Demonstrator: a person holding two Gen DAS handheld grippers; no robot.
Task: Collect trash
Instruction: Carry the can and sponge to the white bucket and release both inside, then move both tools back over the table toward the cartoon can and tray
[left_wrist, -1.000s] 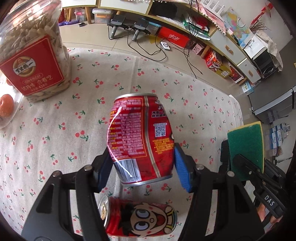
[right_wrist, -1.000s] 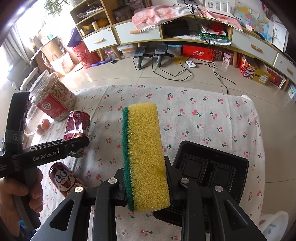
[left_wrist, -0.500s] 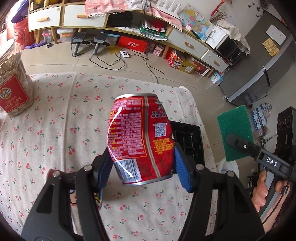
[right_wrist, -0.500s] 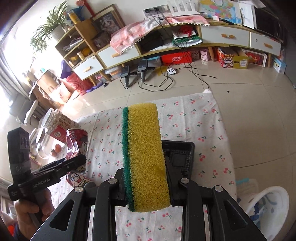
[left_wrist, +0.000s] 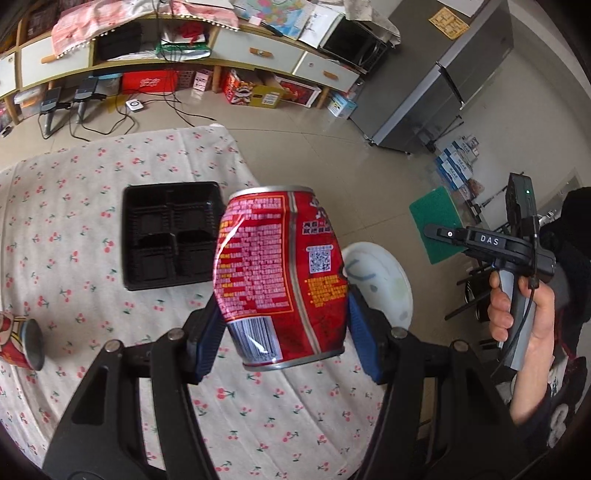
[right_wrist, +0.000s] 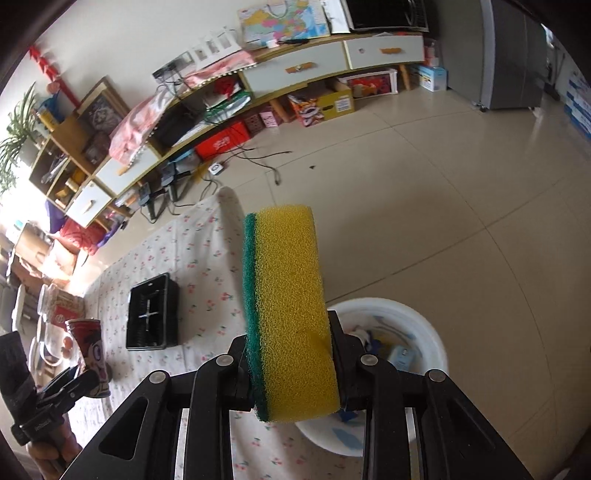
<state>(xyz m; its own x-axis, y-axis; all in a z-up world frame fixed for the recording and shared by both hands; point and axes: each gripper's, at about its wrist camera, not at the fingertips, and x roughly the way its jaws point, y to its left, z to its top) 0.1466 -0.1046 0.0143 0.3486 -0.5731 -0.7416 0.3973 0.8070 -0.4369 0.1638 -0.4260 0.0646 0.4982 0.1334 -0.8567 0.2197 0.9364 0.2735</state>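
Note:
My left gripper (left_wrist: 282, 332) is shut on a dented red drink can (left_wrist: 277, 273), its blue pads pressing both sides, held in the air above the tablecloth's right edge. Behind the can, a white bin (left_wrist: 384, 280) stands on the floor. My right gripper (right_wrist: 291, 369) is shut on a yellow sponge with a green scouring side (right_wrist: 288, 314), just above the white bin (right_wrist: 417, 332), which holds some litter. In the left wrist view the sponge (left_wrist: 436, 225) shows its green face beyond the table. A second red can (left_wrist: 18, 343) lies on the cloth at far left.
A black compartment tray (left_wrist: 170, 236) lies on the cherry-print tablecloth (left_wrist: 74, 206) near its right end. A jar of nuts (right_wrist: 59, 306) stands at the far left. Tiled floor, low cabinets with cables and boxes lie beyond. A person's hand (left_wrist: 517, 314) grips the right handle.
Both grippers have swung right and slightly up, from over the middle of the table to its right edge by the white bin. The can and the sponge stay gripped.

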